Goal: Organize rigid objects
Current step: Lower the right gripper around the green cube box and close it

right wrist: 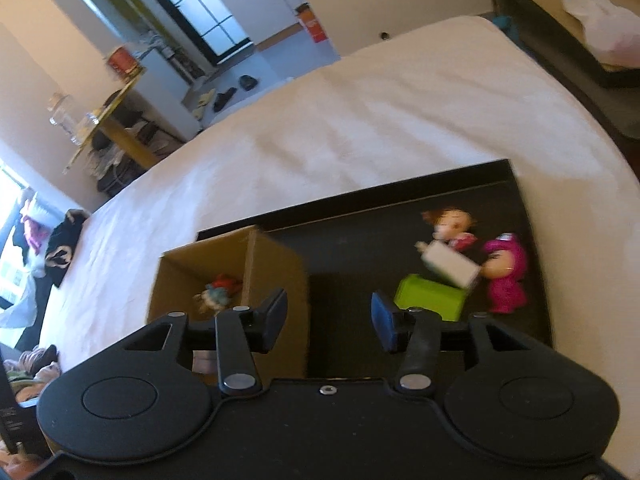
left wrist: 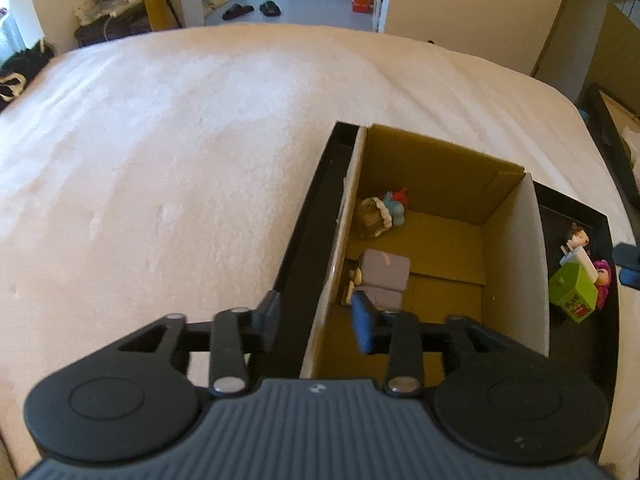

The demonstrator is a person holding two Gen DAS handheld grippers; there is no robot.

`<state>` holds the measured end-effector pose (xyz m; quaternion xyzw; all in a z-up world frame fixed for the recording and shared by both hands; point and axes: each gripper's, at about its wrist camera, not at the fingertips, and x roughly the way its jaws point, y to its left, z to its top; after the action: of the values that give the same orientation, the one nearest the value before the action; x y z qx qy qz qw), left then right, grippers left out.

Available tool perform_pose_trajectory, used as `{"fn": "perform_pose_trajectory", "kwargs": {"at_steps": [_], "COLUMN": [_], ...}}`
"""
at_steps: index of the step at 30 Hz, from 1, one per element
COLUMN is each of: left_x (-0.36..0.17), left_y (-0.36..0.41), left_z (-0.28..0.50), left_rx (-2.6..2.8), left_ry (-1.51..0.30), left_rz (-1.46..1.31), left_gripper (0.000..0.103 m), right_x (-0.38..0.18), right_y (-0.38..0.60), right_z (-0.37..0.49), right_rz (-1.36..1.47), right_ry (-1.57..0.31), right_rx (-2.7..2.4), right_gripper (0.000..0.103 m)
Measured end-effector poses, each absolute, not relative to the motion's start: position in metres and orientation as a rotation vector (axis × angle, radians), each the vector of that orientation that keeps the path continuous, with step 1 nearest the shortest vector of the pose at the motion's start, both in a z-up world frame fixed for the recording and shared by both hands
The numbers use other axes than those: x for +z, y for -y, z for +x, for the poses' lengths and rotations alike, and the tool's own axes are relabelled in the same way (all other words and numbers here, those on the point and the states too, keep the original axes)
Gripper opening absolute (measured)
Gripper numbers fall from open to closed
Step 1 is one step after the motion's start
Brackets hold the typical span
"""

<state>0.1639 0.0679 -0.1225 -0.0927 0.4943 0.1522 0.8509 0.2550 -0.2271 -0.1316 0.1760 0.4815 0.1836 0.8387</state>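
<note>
Right gripper (right wrist: 330, 322) hangs with jaws wide and empty above the black tray (right wrist: 536, 264), the nearer one to the toys left there: the green box (right wrist: 428, 300) lies just ahead and right of its fingertips, long axis running left to right, beside the cardboard box (right wrist: 276, 276). Left gripper (left wrist: 318, 322), likewise spread and holding nothing, straddles that cardboard box's left wall, so the reach looks like the right one's job

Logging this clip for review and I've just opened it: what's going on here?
A person is sorting small toys on a bed with two handheld grippers. The left gripper is open, its fingers straddling the near left wall of the cardboard box, which holds a grey block toy and a blue figure. The right gripper is open and empty above the black tray, where a green box, a white card, a brown-haired doll and a pink doll are still unsorted.
</note>
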Motion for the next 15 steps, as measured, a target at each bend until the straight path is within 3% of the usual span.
{"fn": "perform_pose_trajectory", "kwargs": {"at_steps": [6, 15], "left_x": [-0.114, -0.113], "left_y": [-0.058, -0.042], "left_z": [0.167, 0.176], "left_rx": [0.347, 0.360], "left_ry": [-1.026, -1.027], "left_rz": [-0.158, -0.120], "left_gripper": [0.053, 0.057], "right_x": [-0.146, -0.167], "right_y": [0.241, 0.254], "right_z": [0.259, 0.269], "right_rz": [0.381, 0.418], "right_ry": [-1.037, -1.067], "right_rx": [0.354, 0.278], "right_gripper": [0.053, 0.062]}}
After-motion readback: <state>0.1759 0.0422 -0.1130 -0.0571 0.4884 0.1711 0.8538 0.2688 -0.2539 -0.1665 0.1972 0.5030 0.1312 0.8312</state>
